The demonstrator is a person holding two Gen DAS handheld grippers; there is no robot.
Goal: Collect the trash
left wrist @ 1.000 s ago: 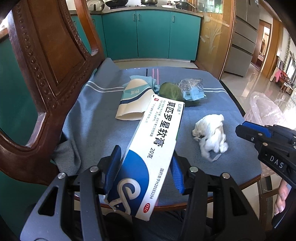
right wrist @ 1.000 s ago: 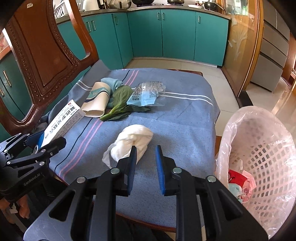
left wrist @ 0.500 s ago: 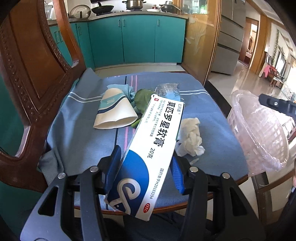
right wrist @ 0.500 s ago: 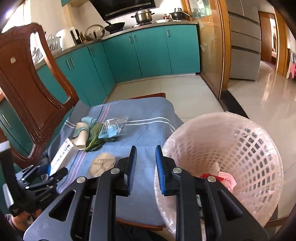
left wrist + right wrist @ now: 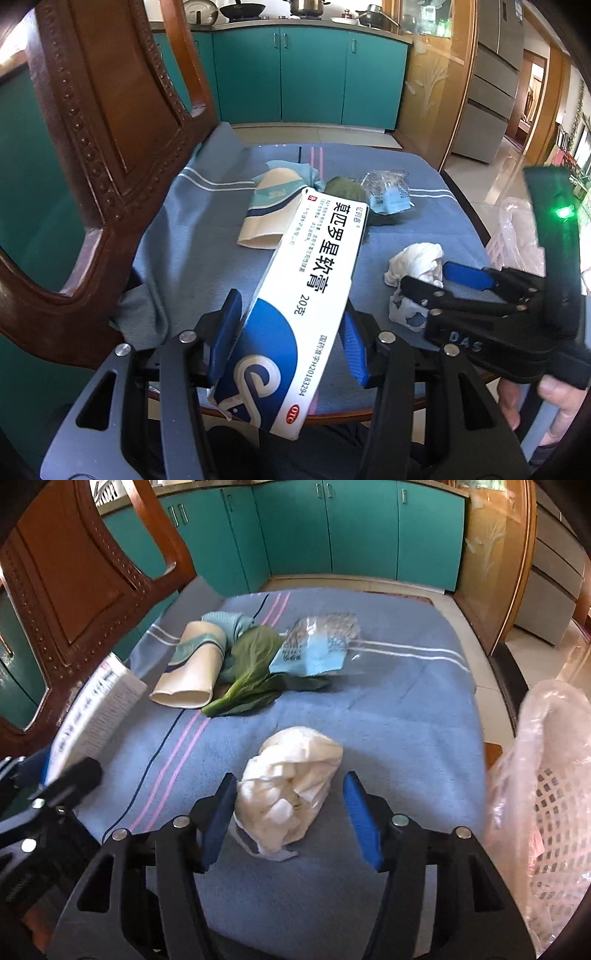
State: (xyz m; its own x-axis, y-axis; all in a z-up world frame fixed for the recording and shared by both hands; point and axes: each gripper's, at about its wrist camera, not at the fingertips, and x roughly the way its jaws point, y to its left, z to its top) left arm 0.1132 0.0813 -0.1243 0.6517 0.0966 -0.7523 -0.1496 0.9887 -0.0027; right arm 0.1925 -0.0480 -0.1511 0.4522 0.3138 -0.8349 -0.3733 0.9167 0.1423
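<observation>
My left gripper [image 5: 291, 334] is shut on a long white and blue ointment box [image 5: 314, 280], held tilted above the near edge of the table. The same box [image 5: 96, 716] shows at the left of the right wrist view. A crumpled white tissue wad [image 5: 291, 786] lies on the blue striped cloth [image 5: 388, 709]. My right gripper [image 5: 290, 806] is low over it with its jaws opening, the wad between them and the right pad clear of it. In the left wrist view my right gripper [image 5: 443, 282] reaches over the tissue wad [image 5: 417, 258].
Farther back lie a squashed paper cup [image 5: 192, 672], a green leaf [image 5: 251, 668], a clear plastic wrapper [image 5: 314, 646] and a teal rag [image 5: 229, 622]. A pink basket lined with a plastic bag [image 5: 546, 775] stands off the right edge. A carved wooden chair back [image 5: 74, 572] rises at left.
My right gripper has swung from over the basket back to the table and dropped around the tissue wad, its jaws going from shut to apart. The left gripper keeps the box.
</observation>
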